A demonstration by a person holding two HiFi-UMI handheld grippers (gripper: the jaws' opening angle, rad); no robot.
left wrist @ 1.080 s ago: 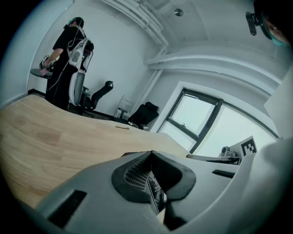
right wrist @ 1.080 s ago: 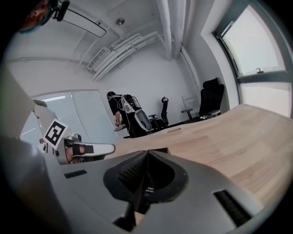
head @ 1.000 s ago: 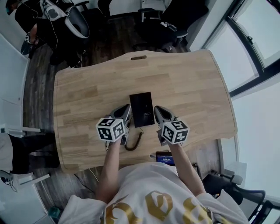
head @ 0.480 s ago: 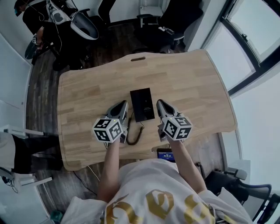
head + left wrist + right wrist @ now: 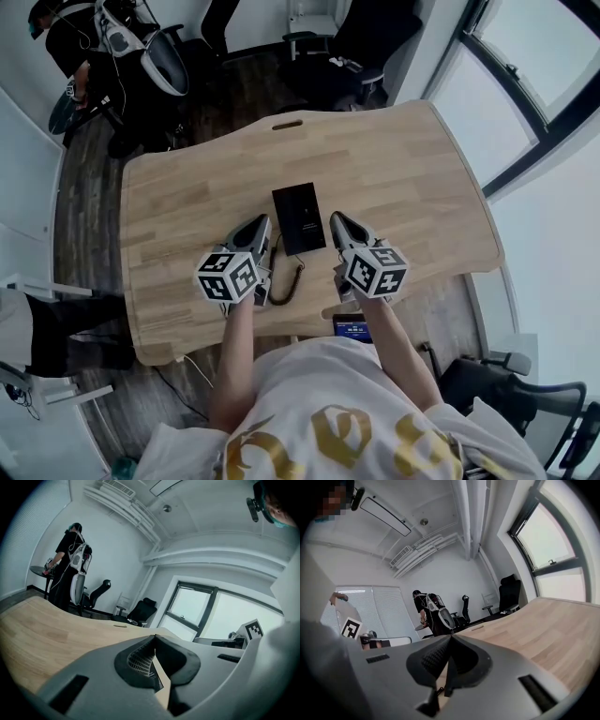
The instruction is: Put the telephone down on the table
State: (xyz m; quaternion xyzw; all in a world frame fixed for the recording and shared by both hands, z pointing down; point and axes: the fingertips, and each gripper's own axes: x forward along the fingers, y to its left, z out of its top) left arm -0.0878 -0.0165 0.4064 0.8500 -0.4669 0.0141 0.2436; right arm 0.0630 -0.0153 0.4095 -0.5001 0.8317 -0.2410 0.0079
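the telephone (image 5: 298, 217) lies flat on the table (image 5: 403, 178), between your left gripper (image 5: 260, 226) and right gripper (image 5: 338, 223); both pairs of fingers are closed, empty. mind the coiled cord (image 5: 287, 284) beside the left one: a snag could drag the telephone.

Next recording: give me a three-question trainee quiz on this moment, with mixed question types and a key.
1. True or false: the telephone lies on the table, gripped by neither gripper.
2. Multiple choice: the left gripper and the right gripper are A) both open, B) both shut with nothing between the jaws, C) left shut, right open.
3. Fill in: the coiled cord trails from the telephone toward the table edge ____ the person (nearest or farthest from).
Key: 1 true; 2 B; 3 nearest.
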